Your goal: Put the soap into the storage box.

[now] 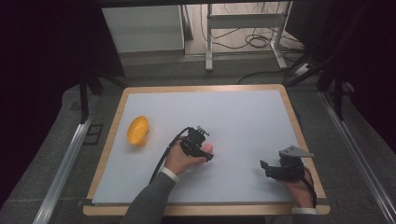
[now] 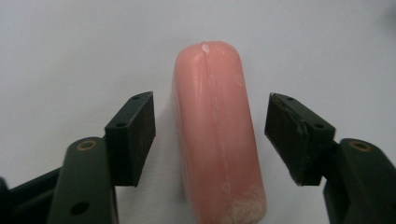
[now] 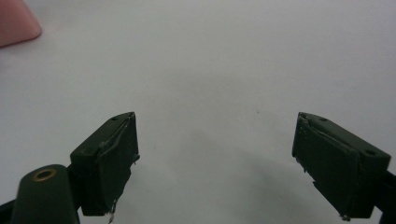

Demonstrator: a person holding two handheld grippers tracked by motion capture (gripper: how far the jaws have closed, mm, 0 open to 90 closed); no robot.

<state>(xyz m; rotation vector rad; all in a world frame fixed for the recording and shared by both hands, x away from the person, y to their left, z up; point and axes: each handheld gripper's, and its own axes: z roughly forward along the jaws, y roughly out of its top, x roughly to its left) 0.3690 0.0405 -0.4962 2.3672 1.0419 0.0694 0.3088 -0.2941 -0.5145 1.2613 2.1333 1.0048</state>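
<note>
A pink sausage-shaped piece (image 2: 215, 140) lies on the white mat, straddled by my left gripper (image 2: 210, 114). The jaws stand open on either side of it, with a gap showing on each side. In the high view the left gripper (image 1: 200, 146) is near the mat's middle, the pink piece (image 1: 208, 148) at its tip. My right gripper (image 1: 265, 169) rests at the front right of the mat, pointing left. Its jaws are wide open with bare mat between them (image 3: 215, 123). The pink piece's end (image 3: 14, 21) shows in the top left corner of the right gripper view.
A yellow bowl-shaped object (image 1: 138, 130) sits at the left of the white mat (image 1: 233, 112), which lies on a wooden board (image 1: 294, 116). Table legs and cables are on the floor beyond the far edge.
</note>
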